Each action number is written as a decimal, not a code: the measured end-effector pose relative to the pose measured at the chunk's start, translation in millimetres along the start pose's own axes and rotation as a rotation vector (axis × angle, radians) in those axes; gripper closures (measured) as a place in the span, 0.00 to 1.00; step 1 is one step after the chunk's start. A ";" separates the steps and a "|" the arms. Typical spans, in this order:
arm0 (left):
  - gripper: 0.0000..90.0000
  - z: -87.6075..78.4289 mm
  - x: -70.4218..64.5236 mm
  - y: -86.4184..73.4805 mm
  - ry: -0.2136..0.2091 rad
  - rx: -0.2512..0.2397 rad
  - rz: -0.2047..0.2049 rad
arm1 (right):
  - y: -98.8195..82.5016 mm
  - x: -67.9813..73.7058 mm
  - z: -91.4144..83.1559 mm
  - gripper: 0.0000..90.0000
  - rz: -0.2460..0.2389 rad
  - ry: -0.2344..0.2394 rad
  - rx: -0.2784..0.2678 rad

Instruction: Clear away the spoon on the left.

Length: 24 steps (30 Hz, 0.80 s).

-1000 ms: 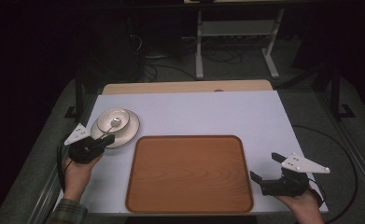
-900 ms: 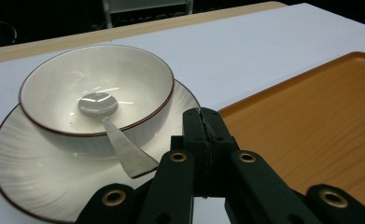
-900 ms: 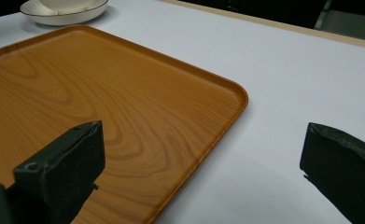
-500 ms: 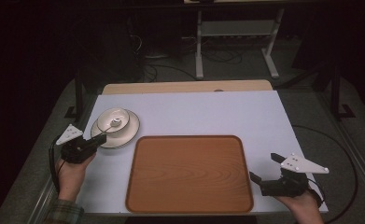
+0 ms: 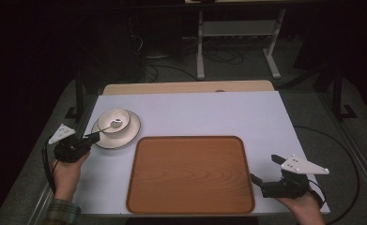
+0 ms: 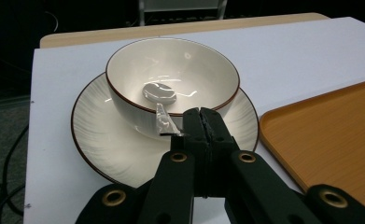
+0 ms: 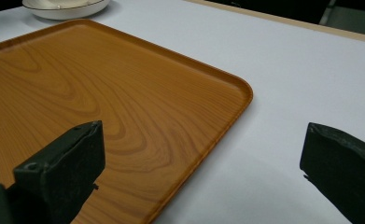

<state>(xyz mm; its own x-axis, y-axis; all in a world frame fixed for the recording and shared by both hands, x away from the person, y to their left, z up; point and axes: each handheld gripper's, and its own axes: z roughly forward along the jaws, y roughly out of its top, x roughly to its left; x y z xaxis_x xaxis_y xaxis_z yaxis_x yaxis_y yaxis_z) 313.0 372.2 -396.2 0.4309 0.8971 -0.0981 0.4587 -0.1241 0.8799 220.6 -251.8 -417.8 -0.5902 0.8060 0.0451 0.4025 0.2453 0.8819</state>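
Left gripper (image 6: 202, 122): jaws pressed together, just beside the spoon (image 6: 160, 93) handle end; whether they pinch it is unclear. The spoon lies in the bowl (image 6: 171, 77), on the plate (image 6: 101, 140), at 10 o'clock from the tray (image 5: 190, 173). Right gripper (image 7: 201, 168): jaws spread, empty, tips cropped.

Spoon (image 6: 160, 93) handle is running over the near rim of the bowl (image 6: 171, 74) and disappearing behind the closed jaws of the left hand-held gripper (image 6: 202, 122), so whether the pads are touching it cannot be told. Plate (image 7: 66, 8) is being cut off by the top edge in the right gripper view. Tray (image 7: 101, 93) is running out past the left and bottom edges there.
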 end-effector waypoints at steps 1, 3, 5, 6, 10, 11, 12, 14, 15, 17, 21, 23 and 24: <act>0.99 0.6 0.3 0.1 0.003 -0.002 -0.002 | 0.0 0.0 0.0 0.00 0.000 0.000 0.000; 0.99 1.8 1.4 0.7 0.007 -0.001 -0.008 | 0.2 0.0 -0.3 0.00 0.002 -0.002 -0.001; 0.99 3.4 3.7 1.9 0.013 0.000 -0.015 | 0.1 -0.2 -0.5 0.00 0.004 -0.001 -0.003; 0.99 4.6 5.1 2.3 0.014 -0.003 -0.021 | 0.0 -0.5 -0.6 0.00 0.003 -0.001 -0.002; 0.99 7.8 11.8 4.1 0.004 -0.013 -0.072 | -0.6 -1.0 -1.1 0.00 0.008 -0.002 -0.004; 0.99 8.5 13.0 4.8 0.013 -0.009 -0.066 | -0.8 -1.3 -1.2 0.00 0.010 -0.001 -0.004; 0.99 9.3 14.8 5.2 0.018 -0.006 -0.067 | -1.0 -1.6 -1.2 0.00 0.010 -0.002 -0.003; 0.99 10.1 18.1 5.6 0.020 -0.007 -0.076 | -1.3 -2.1 -1.0 0.00 0.012 -0.001 -0.002; 0.99 10.2 21.3 6.6 0.028 -0.006 -0.077 | -1.5 -2.3 -1.1 0.00 0.011 -0.001 -0.003; 0.99 10.4 23.4 8.4 0.034 -0.011 -0.078 | -1.7 -2.5 -1.2 0.00 0.012 -0.003 -0.002; 0.99 10.9 26.9 11.5 0.048 -0.011 -0.070 | -1.8 -3.2 -0.9 0.00 0.016 -0.004 -0.002; 0.99 11.1 27.8 12.0 0.050 -0.014 -0.073 | -1.8 -3.1 -0.6 0.00 0.015 -0.003 -0.001; 0.99 11.2 28.8 12.5 0.051 -0.014 -0.073 | -1.8 -3.1 -0.6 0.00 0.015 -0.003 -0.001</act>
<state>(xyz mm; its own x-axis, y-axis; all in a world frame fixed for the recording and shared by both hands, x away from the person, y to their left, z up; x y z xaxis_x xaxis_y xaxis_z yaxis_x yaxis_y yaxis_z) 339.9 391.8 -393.3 0.3562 0.9241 -0.1383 0.4766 -0.0523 0.8776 221.3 -255.1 -419.2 -0.5816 0.8115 0.0568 0.4104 0.2323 0.8818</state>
